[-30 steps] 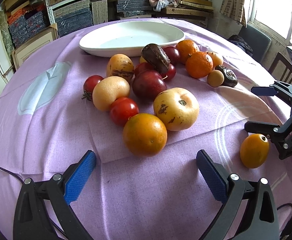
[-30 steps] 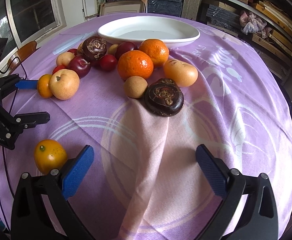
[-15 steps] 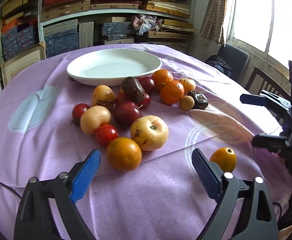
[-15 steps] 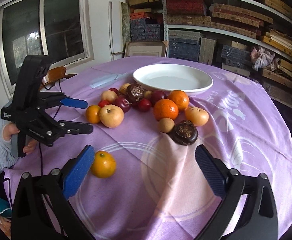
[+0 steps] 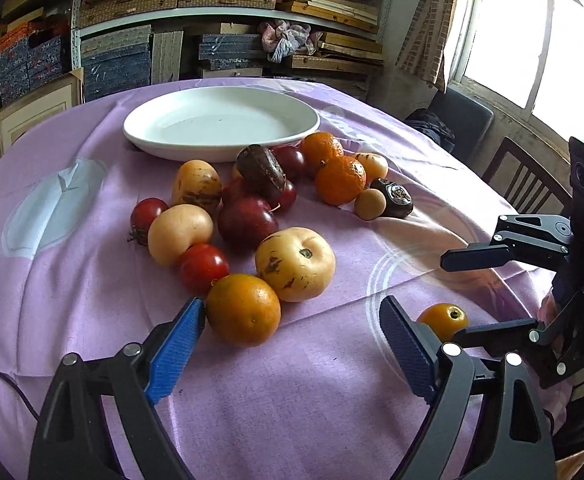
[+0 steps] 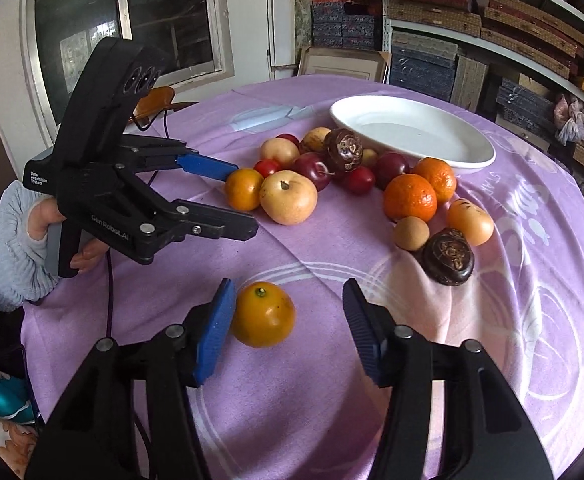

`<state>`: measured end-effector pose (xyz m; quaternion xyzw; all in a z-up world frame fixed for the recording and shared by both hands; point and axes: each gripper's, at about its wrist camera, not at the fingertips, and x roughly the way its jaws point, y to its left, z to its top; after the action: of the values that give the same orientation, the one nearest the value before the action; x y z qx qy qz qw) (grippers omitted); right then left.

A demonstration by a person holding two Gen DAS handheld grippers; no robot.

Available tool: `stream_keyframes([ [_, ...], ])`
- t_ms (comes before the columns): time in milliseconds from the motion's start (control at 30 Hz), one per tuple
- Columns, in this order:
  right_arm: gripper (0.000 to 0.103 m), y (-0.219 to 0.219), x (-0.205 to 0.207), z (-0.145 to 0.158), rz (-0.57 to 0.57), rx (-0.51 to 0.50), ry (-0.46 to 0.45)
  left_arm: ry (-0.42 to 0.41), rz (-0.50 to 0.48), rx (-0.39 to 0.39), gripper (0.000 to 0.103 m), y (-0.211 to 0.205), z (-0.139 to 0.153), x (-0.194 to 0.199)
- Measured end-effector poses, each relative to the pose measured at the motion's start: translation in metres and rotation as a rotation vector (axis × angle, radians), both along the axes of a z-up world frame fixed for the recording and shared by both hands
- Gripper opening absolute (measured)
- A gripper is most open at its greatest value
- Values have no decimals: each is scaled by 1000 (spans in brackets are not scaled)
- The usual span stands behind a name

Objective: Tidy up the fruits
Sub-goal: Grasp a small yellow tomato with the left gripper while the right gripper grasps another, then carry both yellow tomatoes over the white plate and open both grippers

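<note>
A heap of fruit lies on the purple cloth in front of a white oval plate (image 5: 147,148), also seen as the plate (image 6: 472,164). My left gripper (image 5: 292,320) is closing around a large orange (image 5: 243,310). The orange sits by the left pad, while the right pad stands well off it. A small orange (image 6: 263,314) lies apart from the heap. My right gripper (image 6: 287,300) is closing around it, its left pad beside the fruit and its right pad clear. Each view shows the other tool: the left gripper (image 6: 247,200) and the right gripper (image 5: 464,296).
The heap holds a yellow apple (image 5: 296,264), tomatoes, dark plums, two tangerines (image 5: 340,180) and brown patterned fruits (image 6: 448,256). A hand in a pale blue sleeve (image 6: 3,248) holds the left tool. Shelves of boxes stand behind the table, and a chair (image 5: 532,184) stands at its right.
Both pairs of jaws have narrowed, the right far more. The right camera rose and swung, bringing the small orange between its fingers. The large orange now lies inside the left fingers.
</note>
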<state>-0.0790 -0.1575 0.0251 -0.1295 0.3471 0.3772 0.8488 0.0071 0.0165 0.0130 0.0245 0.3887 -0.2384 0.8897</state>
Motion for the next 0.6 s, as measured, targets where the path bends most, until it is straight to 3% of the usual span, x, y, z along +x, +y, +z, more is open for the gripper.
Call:
stream_keyframes([
  [167,52,11,-3,-9,36,-36,29,35,-21,-22,54,1,-4,4],
  [200,44,11,-3,-11,42,-38,40,40,-24,-25,52,1,-5,4],
  [267,38,13,-1,-14,50,-40,62,45,-28,-29,50,1,-5,4],
  [467,38,10,0,-16,44,-20,82,48,-44,-18,39,-4,-6,3],
  [600,38,4,3,-16,31,12,111,38,-45,-15,39,-5,-6,1],
])
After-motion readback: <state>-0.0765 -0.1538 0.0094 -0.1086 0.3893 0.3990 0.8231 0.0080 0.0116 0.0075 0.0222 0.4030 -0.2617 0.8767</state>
